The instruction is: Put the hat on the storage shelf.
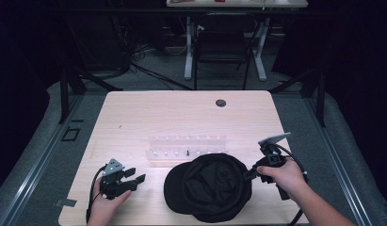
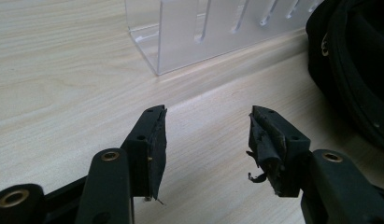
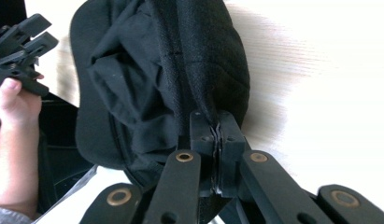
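A black cap [image 1: 207, 186] lies upside down near the table's front edge, its inside facing up. My right gripper [image 1: 249, 174] is shut on the cap's rim at its right side; in the right gripper view the jaws [image 3: 216, 128] pinch the black fabric [image 3: 180, 60] and the cap hangs tilted from them. My left gripper [image 1: 134, 178] rests low at the front left, open, with nothing between its pads [image 2: 206, 135]. The cap's edge [image 2: 353, 70] shows at the right of the left gripper view.
A clear acrylic rack [image 1: 187, 149] with slots stands on the light wood table [image 1: 181, 113] just behind the cap; its corner [image 2: 199, 32] is ahead of my left gripper. A round cable hole [image 1: 221, 102] sits at the far side. A black chair [image 1: 222, 44] stands beyond the table.
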Demonstrator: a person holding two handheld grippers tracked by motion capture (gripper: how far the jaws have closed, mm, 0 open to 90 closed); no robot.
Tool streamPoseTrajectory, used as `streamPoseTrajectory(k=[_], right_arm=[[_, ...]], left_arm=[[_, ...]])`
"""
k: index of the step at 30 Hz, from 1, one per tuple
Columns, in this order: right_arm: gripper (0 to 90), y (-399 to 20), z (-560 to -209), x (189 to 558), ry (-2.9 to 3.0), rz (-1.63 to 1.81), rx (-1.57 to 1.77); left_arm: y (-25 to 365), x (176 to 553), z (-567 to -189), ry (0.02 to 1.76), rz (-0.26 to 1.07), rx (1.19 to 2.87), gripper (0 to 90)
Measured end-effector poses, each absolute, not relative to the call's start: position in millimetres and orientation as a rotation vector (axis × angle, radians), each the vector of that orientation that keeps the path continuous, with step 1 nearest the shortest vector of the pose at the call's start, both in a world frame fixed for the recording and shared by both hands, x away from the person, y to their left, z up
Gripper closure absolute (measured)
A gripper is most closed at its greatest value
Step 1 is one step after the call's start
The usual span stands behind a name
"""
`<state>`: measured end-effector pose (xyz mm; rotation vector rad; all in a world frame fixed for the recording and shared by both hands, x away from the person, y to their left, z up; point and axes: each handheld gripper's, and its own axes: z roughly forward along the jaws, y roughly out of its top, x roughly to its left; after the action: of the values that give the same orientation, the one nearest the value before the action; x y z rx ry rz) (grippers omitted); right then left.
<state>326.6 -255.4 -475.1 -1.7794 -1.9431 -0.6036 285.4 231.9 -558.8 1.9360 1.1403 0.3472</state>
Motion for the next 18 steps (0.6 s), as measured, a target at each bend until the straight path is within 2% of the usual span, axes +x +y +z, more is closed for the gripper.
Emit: streamPoseTrajectory(k=[18], right_arm=[[88.2, -235, -422, 324, -1.926, -0.664, -1.770]], left_arm=[[231, 285, -559, 1.141, 0.341, 1.937, 47.0]])
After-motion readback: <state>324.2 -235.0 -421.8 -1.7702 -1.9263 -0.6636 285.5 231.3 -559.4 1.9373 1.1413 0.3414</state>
